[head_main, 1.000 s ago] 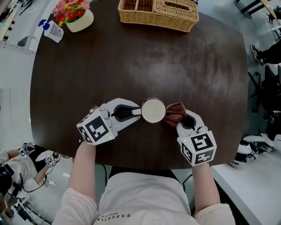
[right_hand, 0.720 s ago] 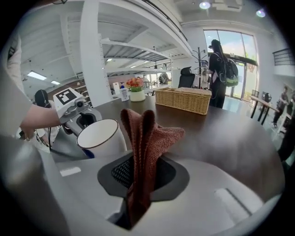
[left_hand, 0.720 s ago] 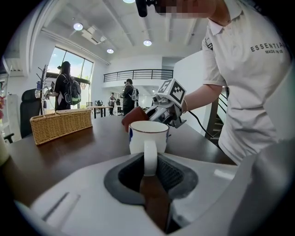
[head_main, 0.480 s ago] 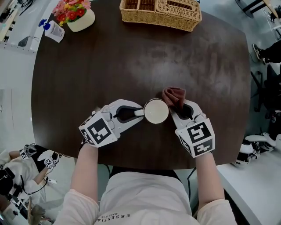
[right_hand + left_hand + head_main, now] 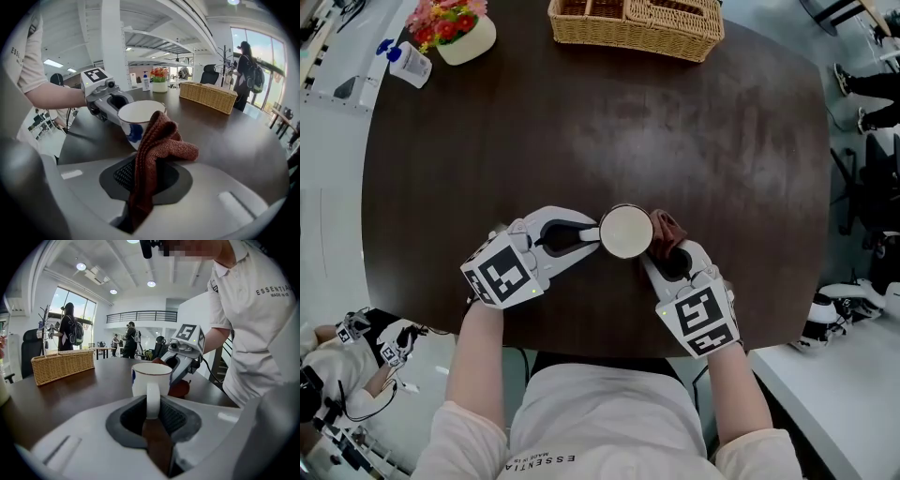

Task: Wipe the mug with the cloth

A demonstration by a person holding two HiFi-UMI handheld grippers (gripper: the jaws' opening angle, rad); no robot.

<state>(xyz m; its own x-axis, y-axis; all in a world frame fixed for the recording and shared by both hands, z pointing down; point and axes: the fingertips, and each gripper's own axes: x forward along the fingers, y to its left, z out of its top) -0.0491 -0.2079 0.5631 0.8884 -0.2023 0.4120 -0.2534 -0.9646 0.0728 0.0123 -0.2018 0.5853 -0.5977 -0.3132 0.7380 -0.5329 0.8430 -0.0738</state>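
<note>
A bright hall with ceiling lights is showing in the background, and one dark brown tabletop (image 5: 581,141) is carrying everything. One wicker basket (image 5: 628,23) is sitting at its far edge. Two tongs are working at the near edge, in front of the person. The left tongs (image 5: 592,234) are closing their jaws on the handle of the mug. The right tongs (image 5: 664,255) are clamping one fold of the cloth, with the rest bunching out past the jaws. One pot of flowers (image 5: 455,33) is standing at the far left corner. The one white mug (image 5: 625,231) is standing upright on the tabletop between the two tongs. The one reddish-brown cloth (image 5: 668,228) is touching the mug's right side. One small white bottle (image 5: 405,64) is lying just beside the pot.
</note>
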